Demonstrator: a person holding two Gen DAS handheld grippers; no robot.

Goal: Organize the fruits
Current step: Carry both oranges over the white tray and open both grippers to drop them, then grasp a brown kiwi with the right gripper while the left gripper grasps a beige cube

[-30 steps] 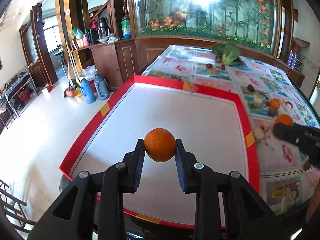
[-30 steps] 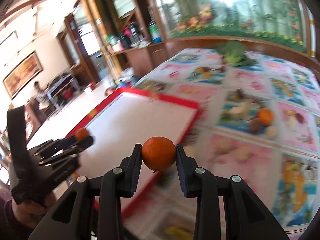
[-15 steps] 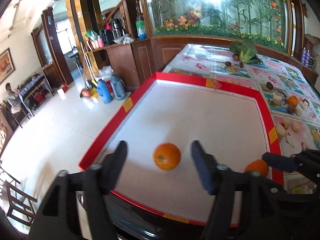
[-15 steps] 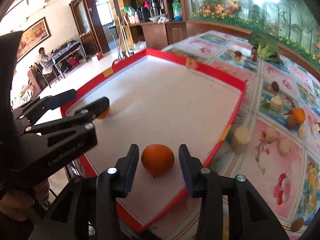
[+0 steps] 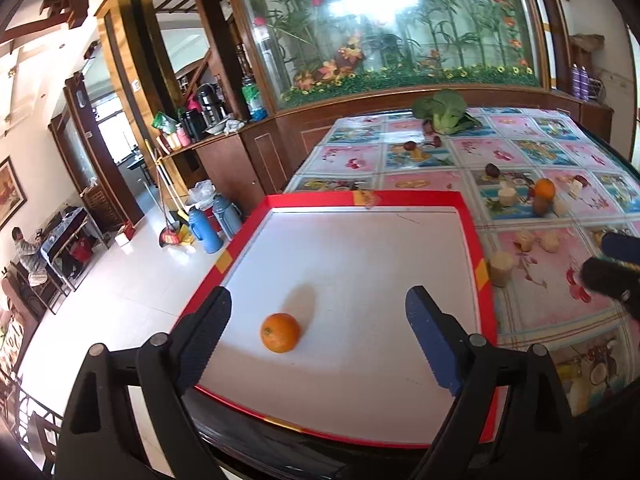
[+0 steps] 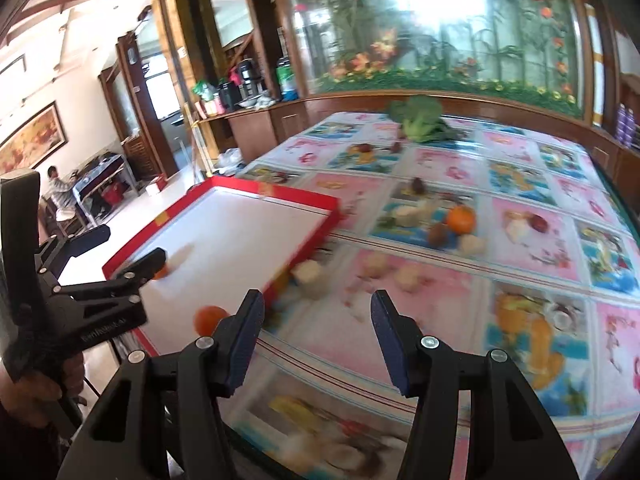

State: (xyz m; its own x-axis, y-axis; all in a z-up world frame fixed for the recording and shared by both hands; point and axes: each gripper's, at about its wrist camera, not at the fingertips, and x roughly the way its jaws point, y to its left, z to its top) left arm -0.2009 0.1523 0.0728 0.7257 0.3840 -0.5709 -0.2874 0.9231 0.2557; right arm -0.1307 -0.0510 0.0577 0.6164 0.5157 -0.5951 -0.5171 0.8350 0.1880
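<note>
The left tool [image 5: 316, 344] is standing with its jaws wide apart and opening further, pressing on nothing; an orange [image 5: 280, 332] is lying loose between and beyond them on the white floor of the red-rimmed tray [image 5: 468, 232], toward the tray's near left corner. The right tool [image 6: 316, 340] is also parting its jaws, nothing between them, and is hanging over the patterned desk [image 6: 532, 216] just off the tray's right edge. A second orange [image 6: 210, 318] is sitting by the tray's near right corner, partly hidden behind the right tool's left finger.

Both fruits appear to be released, so the step in hand looks like clearing away and going for the next one. The likely target is the third orange [image 6: 461, 219] out in the middle of the desk, touching a brown fruit [image 6: 438, 234] and crowded by pale chunks [image 6: 472, 245]. Doing it well means lifting the left tool straight off so a finger is not nudging the round fruit into a roll, and bringing the right tool in with its jaws straddling the orange's widest part, clear of its neighbours.
</note>
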